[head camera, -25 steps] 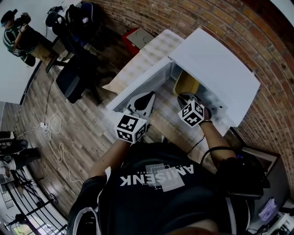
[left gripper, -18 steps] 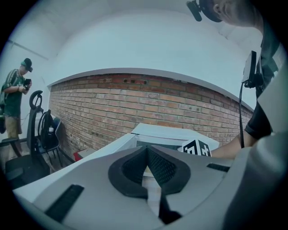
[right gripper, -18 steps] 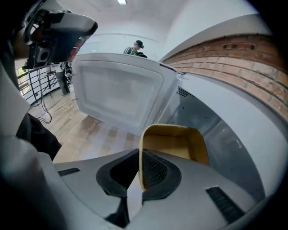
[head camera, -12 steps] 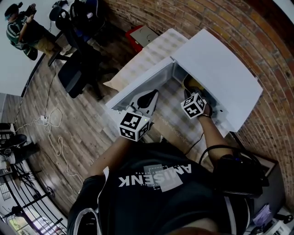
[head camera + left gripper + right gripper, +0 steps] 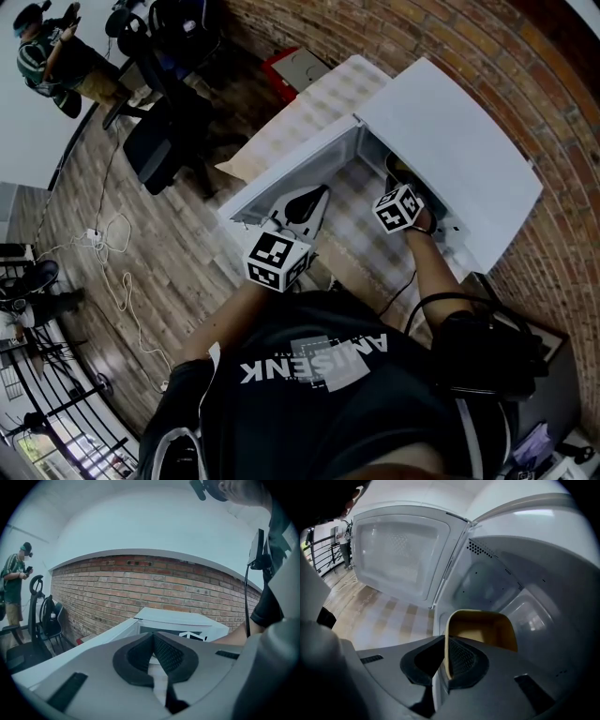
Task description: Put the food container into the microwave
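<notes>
The white microwave (image 5: 450, 155) stands on the table against the brick wall, its door (image 5: 398, 555) swung wide open to the left. My right gripper (image 5: 446, 645) reaches into the cavity, shut on the near rim of the yellow food container (image 5: 483, 627), which is inside the microwave, low over its floor. In the head view that gripper (image 5: 403, 192) is at the opening and the container is almost hidden under the microwave's top. My left gripper (image 5: 153, 638) hovers in front of the open door, shut with nothing in it; its marker cube (image 5: 277, 260) is near my chest.
The table (image 5: 328, 103) wears a checkered cloth that runs along in front of the microwave. A red box (image 5: 295, 66) sits at its far end. Office chairs (image 5: 155, 150) and a standing person (image 5: 47, 56) are across the wooden floor, with cables (image 5: 112, 281) lying loose.
My right gripper has pushed further into the microwave with the container, which now shows far less in the head view. The left gripper has barely shifted.
</notes>
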Tool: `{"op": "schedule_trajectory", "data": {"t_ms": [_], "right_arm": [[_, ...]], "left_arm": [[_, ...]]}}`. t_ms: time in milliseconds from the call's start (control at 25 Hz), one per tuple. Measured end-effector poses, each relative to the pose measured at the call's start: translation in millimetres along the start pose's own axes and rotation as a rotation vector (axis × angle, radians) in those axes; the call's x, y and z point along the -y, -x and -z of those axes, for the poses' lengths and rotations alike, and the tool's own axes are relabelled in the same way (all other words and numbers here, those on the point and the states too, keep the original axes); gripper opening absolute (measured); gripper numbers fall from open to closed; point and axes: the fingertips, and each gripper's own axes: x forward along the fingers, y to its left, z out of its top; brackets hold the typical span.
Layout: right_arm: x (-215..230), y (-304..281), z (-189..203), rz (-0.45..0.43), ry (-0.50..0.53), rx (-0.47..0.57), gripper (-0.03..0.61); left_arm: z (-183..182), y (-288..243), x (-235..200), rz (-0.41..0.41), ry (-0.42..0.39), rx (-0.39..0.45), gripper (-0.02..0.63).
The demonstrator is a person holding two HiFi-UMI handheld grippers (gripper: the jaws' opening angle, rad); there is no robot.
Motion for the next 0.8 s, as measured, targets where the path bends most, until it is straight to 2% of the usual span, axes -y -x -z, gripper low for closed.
{"op": "schedule_trajectory", "data": {"t_ms": [400, 800], "right_arm": [[10, -12, 9, 0.054, -0.002, -0.036, 0.051], [12, -18, 14, 0.118, 0.06, -0.062, 0.052]], "left_arm": [[-2, 9, -3, -0.015, -0.006, 0.004, 0.011], [-1, 13, -5, -0.007, -0.016, -0.002, 0.011]]}}
